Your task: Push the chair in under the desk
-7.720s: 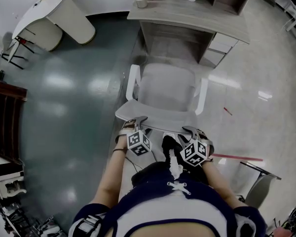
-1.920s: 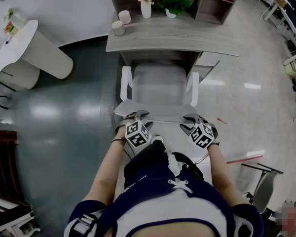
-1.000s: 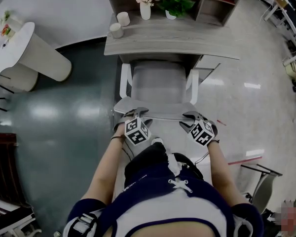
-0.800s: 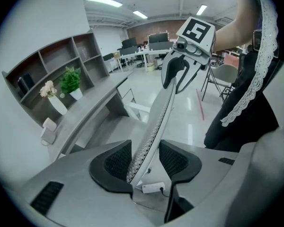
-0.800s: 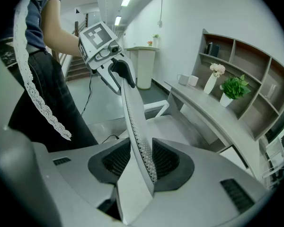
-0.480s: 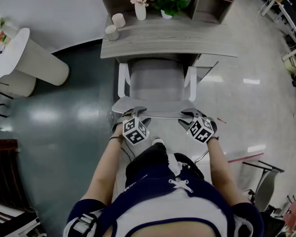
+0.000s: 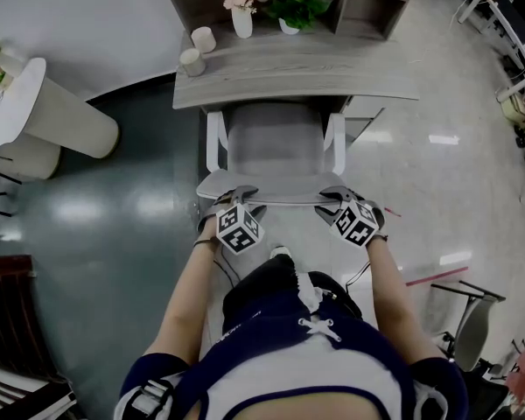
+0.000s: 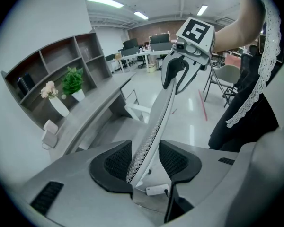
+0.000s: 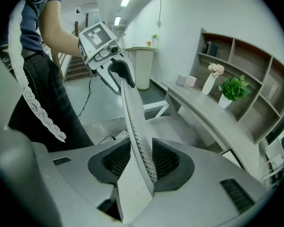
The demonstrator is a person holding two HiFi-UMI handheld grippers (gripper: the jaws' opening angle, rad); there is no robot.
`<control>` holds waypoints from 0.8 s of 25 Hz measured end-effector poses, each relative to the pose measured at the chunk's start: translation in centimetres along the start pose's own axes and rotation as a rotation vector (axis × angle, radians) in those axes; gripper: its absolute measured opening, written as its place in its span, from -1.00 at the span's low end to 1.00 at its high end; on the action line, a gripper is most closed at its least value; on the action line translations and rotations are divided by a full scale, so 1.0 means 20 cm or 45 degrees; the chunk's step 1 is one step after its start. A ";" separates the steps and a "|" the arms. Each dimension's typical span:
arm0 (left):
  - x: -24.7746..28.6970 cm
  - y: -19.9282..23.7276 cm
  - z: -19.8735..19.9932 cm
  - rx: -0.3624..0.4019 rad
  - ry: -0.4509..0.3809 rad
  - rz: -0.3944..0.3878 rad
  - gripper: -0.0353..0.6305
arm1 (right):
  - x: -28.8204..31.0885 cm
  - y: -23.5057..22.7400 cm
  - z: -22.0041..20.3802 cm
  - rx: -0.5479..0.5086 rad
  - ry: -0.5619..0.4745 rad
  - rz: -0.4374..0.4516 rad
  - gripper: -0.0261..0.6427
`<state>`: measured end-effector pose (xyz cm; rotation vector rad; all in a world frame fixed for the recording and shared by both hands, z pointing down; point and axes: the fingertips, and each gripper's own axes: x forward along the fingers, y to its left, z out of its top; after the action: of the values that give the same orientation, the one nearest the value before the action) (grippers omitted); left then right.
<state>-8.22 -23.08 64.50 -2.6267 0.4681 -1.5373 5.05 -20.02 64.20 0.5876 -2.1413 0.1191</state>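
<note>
A light grey office chair (image 7: 276,147) with white armrests stands with its seat front at the edge of the grey desk (image 7: 289,73). Both grippers hold the top rim of its mesh backrest (image 7: 276,188). My left gripper (image 7: 234,198) is shut on the rim's left end and my right gripper (image 7: 334,196) on its right end. In the left gripper view the backrest rim (image 8: 154,126) runs up between the dark pads of the left gripper (image 8: 146,161) to the right gripper (image 8: 180,74). The right gripper view shows the rim (image 9: 135,131) pinched in the right gripper (image 9: 141,161).
Two cups (image 7: 192,55), a flower vase (image 7: 241,20) and a potted plant (image 7: 289,7) stand on the desk under its shelves. A white round table (image 7: 35,103) is at the left. A folding chair (image 7: 468,322) and a red stick (image 7: 437,276) are at the right.
The chair has rolled forward toward the desk, with its seat front now reaching the desk's edge. Both grippers went along with it, still closed on the backrest rim.
</note>
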 end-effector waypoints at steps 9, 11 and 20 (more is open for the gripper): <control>0.02 0.06 0.03 0.002 -0.015 0.005 -0.33 | 0.01 -0.07 0.01 0.002 0.002 0.000 -0.51; 0.02 0.07 0.03 0.003 -0.016 0.009 -0.33 | 0.02 -0.08 0.02 0.000 0.001 -0.002 -0.51; 0.05 0.12 0.05 0.006 -0.017 0.014 -0.33 | 0.04 -0.14 0.02 -0.001 0.002 -0.008 -0.51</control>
<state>-7.51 -25.72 64.43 -2.6249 0.4759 -1.5144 5.71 -22.91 64.24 0.5934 -2.1378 0.1151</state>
